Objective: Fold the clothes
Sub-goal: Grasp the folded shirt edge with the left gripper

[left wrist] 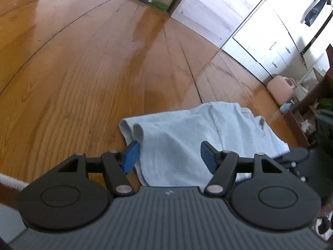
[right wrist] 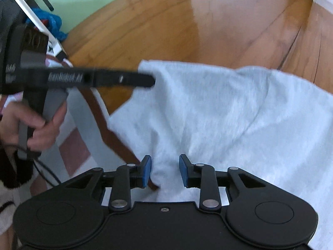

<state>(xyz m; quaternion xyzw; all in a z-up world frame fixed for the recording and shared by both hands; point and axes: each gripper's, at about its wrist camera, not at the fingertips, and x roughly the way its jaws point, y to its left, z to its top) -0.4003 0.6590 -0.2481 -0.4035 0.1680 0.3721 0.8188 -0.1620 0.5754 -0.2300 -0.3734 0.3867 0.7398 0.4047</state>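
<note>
A pale blue garment (left wrist: pixel 187 137) lies rumpled near the front edge of the wooden table (left wrist: pixel 93 73), with a doubled fold at its left end. My left gripper (left wrist: pixel 169 156) is open over that end, its blue pads on either side of the cloth without pressing it. In the right wrist view the garment (right wrist: pixel 229 114) spreads wide, and my right gripper (right wrist: pixel 165 170) stands open above its near edge with cloth showing in the gap. The left gripper (right wrist: pixel 150 81) appears there from the side, its tips at the cloth's far left corner, held by a person's hand (right wrist: pixel 31 129).
The table's brown edge (right wrist: pixel 116 137) runs diagonally just left of the right gripper. A pink jug (left wrist: pixel 281 89) stands at the far right of the table, with white cabinets (left wrist: pixel 270 48) behind. A blue cloth (right wrist: pixel 54 24) lies off the table at upper left.
</note>
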